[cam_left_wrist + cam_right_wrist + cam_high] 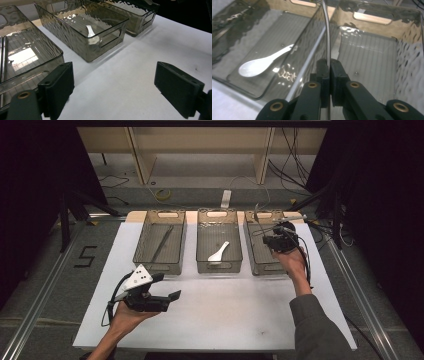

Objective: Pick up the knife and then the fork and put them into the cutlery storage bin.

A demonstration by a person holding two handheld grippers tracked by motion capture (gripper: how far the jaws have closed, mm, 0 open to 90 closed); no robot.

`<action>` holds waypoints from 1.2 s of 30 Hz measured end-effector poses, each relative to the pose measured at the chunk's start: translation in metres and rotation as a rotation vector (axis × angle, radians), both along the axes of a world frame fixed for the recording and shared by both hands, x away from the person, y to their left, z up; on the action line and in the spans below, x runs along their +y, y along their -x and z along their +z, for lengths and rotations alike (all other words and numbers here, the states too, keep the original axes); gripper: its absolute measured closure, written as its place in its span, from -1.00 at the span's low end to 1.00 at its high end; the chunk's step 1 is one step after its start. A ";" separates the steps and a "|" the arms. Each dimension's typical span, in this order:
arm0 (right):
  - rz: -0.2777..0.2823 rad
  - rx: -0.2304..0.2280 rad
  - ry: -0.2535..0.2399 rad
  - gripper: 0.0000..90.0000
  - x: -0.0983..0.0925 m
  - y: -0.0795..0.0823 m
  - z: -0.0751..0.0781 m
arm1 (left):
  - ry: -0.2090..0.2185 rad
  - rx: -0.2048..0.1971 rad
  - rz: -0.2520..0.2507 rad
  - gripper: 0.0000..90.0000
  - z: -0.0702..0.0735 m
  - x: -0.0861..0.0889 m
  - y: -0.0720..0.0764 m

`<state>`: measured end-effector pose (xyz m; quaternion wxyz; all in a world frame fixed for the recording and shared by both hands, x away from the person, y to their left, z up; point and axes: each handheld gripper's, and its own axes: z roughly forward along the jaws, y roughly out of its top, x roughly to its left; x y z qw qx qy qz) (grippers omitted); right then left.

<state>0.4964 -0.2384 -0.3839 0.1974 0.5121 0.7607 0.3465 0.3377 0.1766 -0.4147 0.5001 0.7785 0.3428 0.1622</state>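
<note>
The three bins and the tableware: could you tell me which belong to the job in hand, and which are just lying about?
In the job: right tongs, shut on a metal utensil; right bin beneath.

Lying about: white spoon in middle bin; chopsticks in left bin; left tongs, open.

dim room with dark edges, table (215, 315) lit from above, glare on bins (82, 27), soft shadows, near jaws slightly blurred

A white spoon (218, 252) lies in the middle bin (219, 265). Left of that bin, another bin (159, 263) holds dark chopsticks (163, 242). Both stand on the white bench (225, 310). Behind it, cables (162, 195) lie on the floor.
</note>
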 end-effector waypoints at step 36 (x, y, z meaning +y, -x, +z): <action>0.024 0.034 -0.067 0.26 0.000 0.009 -0.011 | 0.011 0.006 0.005 -0.66 -0.001 -0.001 0.001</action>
